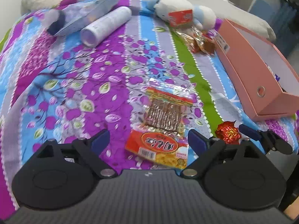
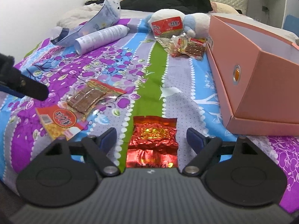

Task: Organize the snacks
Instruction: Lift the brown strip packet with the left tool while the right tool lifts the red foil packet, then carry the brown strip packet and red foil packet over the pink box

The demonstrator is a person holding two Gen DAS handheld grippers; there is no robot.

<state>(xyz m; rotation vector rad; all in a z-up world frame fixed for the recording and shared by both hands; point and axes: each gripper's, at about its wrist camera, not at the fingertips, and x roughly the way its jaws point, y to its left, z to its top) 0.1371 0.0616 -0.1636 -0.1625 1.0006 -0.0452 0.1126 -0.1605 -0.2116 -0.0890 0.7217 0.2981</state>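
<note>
Red foil packet [image 2: 154, 141]: crinkled, gold print, flat on bedspread [image 2: 186, 85], lower centre of right wrist view | long axis runs bottom-to-top of frame | right gripper [image 2: 152, 138]: jaws wide, straddling packet, pads clear | left gripper [image 1: 148, 140]: jaws wide over orange snack pack [image 1: 158, 148] | pink box [image 2: 261, 85] right.

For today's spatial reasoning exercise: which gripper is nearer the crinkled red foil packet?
Right. The right gripper has the red foil packet lying between its open jaws; the left gripper sits off to the side over the orange snack packet.
</note>
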